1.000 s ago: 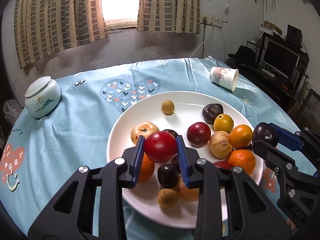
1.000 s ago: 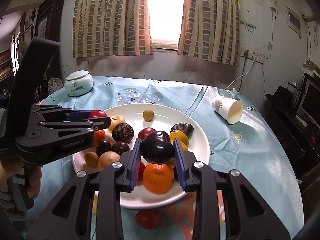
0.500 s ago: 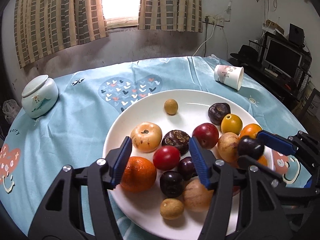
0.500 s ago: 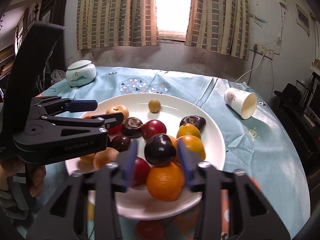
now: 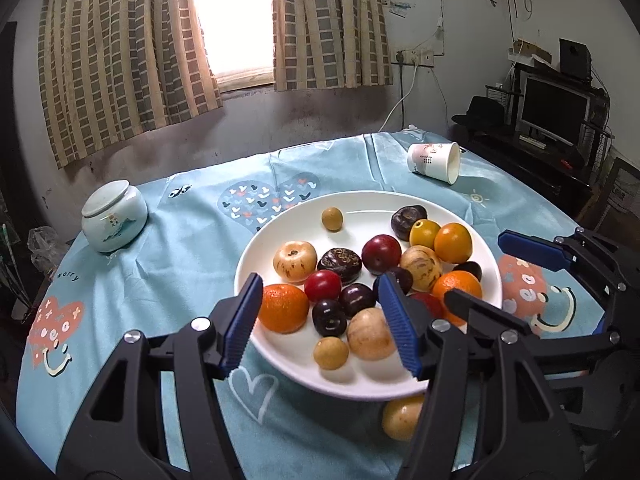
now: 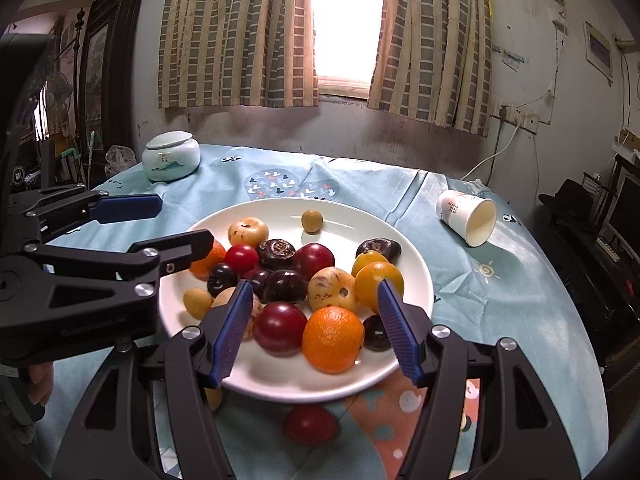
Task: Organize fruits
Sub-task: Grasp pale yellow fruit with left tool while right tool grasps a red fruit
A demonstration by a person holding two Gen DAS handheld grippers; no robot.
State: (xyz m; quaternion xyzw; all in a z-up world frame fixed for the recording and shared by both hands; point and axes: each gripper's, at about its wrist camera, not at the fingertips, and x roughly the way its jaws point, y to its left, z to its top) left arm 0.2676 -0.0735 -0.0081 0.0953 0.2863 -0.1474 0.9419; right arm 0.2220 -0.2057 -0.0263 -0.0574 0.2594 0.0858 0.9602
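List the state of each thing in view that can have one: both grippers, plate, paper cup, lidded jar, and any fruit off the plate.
left gripper: jaws opening, nothing between the pads
right gripper: jaws opening, nothing gripped
plate: upright, loaded with fruit
paper cup: tipped on its side
jar: upright, lid on
red fruit: on the cloth, off the plate
yellow fruit: on the cloth, off the plate

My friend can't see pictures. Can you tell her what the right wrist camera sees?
A white plate heaped with oranges, plums and other small fruits sits on a light blue tablecloth. The right tool is opening, empty, over the near fruits. A paper cup lies tipped over.
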